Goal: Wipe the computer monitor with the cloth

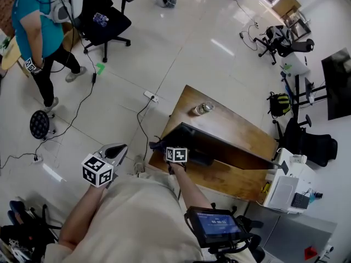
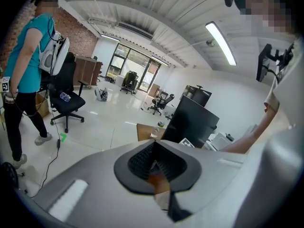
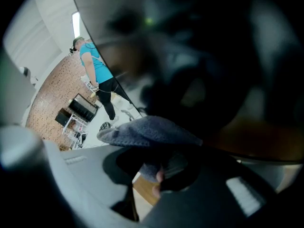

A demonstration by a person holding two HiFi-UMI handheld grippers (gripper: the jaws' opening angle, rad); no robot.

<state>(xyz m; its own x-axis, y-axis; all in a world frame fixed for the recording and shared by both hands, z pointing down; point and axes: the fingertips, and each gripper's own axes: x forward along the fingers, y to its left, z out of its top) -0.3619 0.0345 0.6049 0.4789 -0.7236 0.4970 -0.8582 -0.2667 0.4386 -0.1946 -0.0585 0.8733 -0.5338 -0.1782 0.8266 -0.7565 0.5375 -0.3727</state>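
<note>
**Right gripper** [image 3: 157,164]: jaws closed on a grey-blue cloth [image 3: 151,129]. The cloth bunches up above the jaw tips in a rounded fold. It lies close to a dark, blurred surface that fills the upper right of the right gripper view; contact cannot be confirmed. In the head view this gripper is at the near left end of the computer monitor [image 1: 225,144], with a bit of the cloth showing just beside that corner.

**Left gripper** [image 2: 153,148]: jaws closed, tips together, nothing between them. It is held off the desk's left edge, above the floor and well apart from the monitor.

**Computer monitor:** black flat panel, upright on its stand. It runs lengthwise along the wooden desk [image 1: 233,119], nearer the wearer's edge than the far one.

**Wooden desk:** brown top, set at an angle to the floor tiles. A glass jar [image 1: 203,108] sits at the far left corner, apart from the monitor.

**Surroundings:**
- White power strip [image 1: 151,96] on the pale tiled floor just beyond the desk, with a black cable trailing from it.
- Black office chair [image 1: 107,22] farther off to the left.
- Standing person in a teal shirt [image 1: 35,29] beside the chair, carrying a white pack on the back.
- White machine [image 1: 285,188] at the desk's right end.
</note>
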